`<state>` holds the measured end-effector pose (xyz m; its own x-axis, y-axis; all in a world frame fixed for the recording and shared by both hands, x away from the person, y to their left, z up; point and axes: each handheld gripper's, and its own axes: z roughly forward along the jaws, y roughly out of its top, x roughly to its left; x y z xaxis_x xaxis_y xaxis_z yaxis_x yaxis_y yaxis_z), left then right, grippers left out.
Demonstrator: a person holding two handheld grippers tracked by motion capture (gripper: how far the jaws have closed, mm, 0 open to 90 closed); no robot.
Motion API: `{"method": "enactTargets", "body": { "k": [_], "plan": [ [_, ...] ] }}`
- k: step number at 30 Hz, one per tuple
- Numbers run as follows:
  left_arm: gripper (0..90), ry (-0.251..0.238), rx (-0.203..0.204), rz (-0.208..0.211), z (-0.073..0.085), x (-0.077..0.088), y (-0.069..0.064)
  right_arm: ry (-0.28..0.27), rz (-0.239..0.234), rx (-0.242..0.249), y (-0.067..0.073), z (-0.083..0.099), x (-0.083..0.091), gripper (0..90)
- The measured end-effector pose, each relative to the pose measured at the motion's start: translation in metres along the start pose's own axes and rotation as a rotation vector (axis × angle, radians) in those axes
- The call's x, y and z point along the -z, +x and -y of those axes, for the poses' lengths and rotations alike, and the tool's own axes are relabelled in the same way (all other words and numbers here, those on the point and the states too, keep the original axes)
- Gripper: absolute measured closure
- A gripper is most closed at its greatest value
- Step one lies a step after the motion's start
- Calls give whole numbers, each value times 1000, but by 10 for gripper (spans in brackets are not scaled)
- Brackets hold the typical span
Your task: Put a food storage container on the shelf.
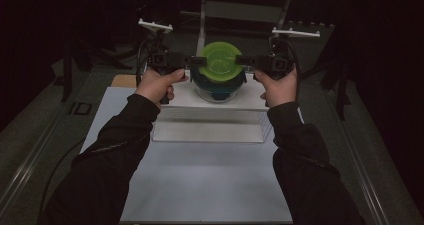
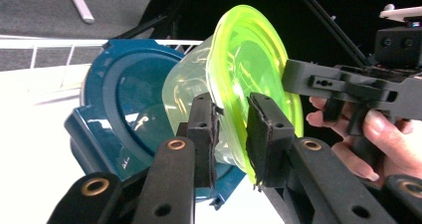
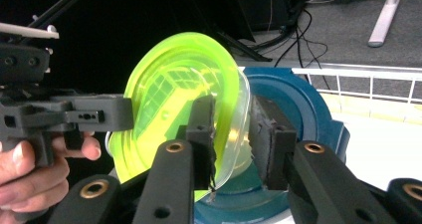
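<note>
From the high view we look forward and down over the tabletop point(image 1: 200, 185) from the person's side, some way off, both forearms entering from the bottom. The left gripper view puts us right behind that gripper's own jaws, close up, facing across to the opposite hand. The right gripper view mirrors it from the other side. All three share the green lid point(image 1: 219, 61) point(image 2: 249, 74) point(image 3: 174, 84) and the blue container point(image 1: 220, 82) point(image 2: 119, 94) point(image 3: 298, 109).
</note>
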<state>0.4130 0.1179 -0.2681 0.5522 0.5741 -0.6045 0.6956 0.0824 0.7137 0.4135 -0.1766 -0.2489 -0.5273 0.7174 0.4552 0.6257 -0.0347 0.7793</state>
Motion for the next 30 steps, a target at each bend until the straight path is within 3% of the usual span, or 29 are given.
{"method": "enactTargets", "body": {
  "k": [9, 13, 15, 26, 30],
  "plan": [
    [638, -1, 21, 3, -6, -7, 7, 7, 45, -1, -2, -7, -10, 671],
    [601, 7, -13, -14, -7, -10, 2, -2, 34, -19, -5, -9, -12, 614],
    [537, 16, -29, -12, -8, -11, 0, -9, 39, -11, -5, -10, -11, 581],
    [375, -33, -17, -27, -7, -2, -1, -17, 43, 49, 5, -10, -4, 425],
    [289, -52, -67, -23, -3, 6, -4, -26, 34, 60, 6, -7, -1, 372]
  ]
}}
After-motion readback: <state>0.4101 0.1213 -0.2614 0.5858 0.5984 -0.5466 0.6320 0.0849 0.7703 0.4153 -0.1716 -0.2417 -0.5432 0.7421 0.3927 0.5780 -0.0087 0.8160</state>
